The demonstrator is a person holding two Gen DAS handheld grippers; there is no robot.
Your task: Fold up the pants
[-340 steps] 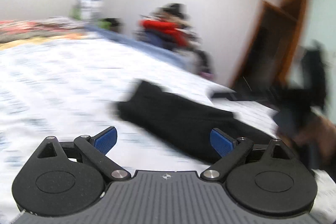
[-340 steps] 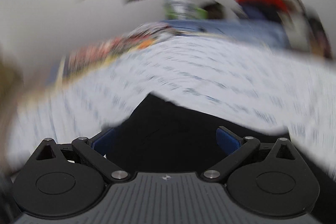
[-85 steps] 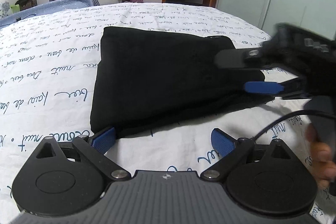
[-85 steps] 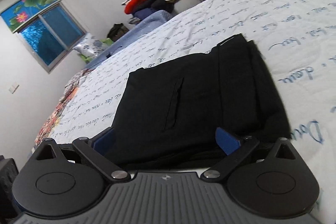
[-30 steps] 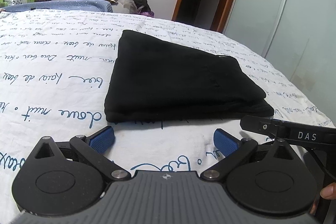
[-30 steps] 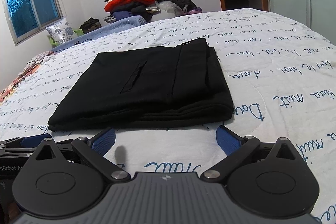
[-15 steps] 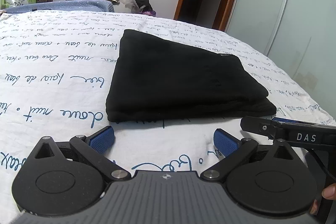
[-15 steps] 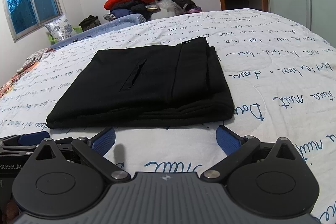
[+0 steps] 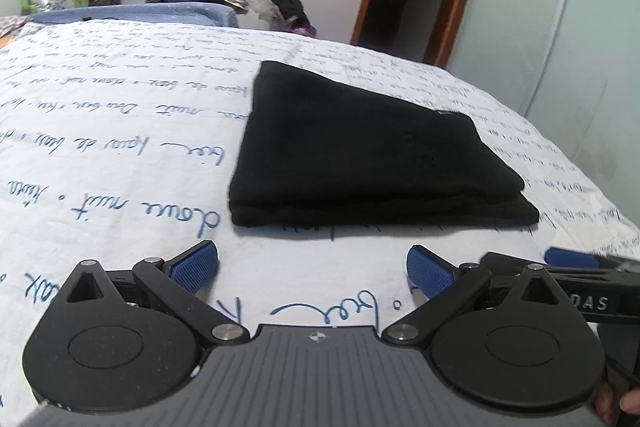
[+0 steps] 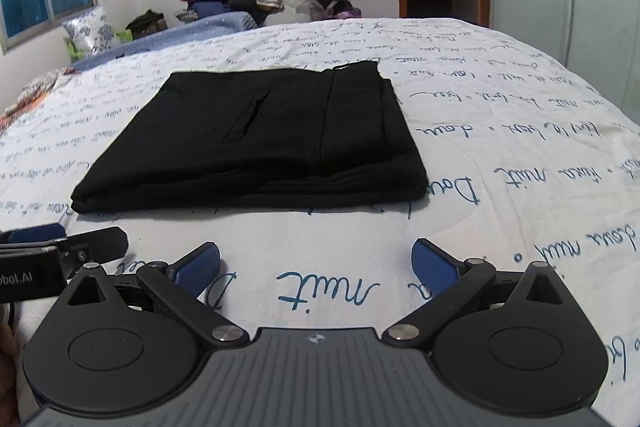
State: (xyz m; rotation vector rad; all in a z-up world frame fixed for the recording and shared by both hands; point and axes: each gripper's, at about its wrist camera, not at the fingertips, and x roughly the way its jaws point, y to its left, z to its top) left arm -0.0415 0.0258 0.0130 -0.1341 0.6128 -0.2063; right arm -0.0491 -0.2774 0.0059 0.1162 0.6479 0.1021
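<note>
We judge the folding done: the black pants (image 10: 256, 143) lie in a squared stack on the bed (image 10: 520, 155) ahead of us, and with left gripper (image 9: 312, 273) and right gripper (image 10: 316, 271) both spread wide and empty, the next move calls for 1 check of the edges.

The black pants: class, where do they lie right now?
The folded black pants lie mid-bed on the script-printed sheet, just beyond both open grippers, centred in each wrist view.

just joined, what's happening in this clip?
A person is folding pants with a pair of handheld tongs. The black pants lie folded in a compact rectangle on the script-print bedspread. The left tongs and right tongs are both open, hovering just short of the near edge, holding nothing. The fold looks finished.
</note>
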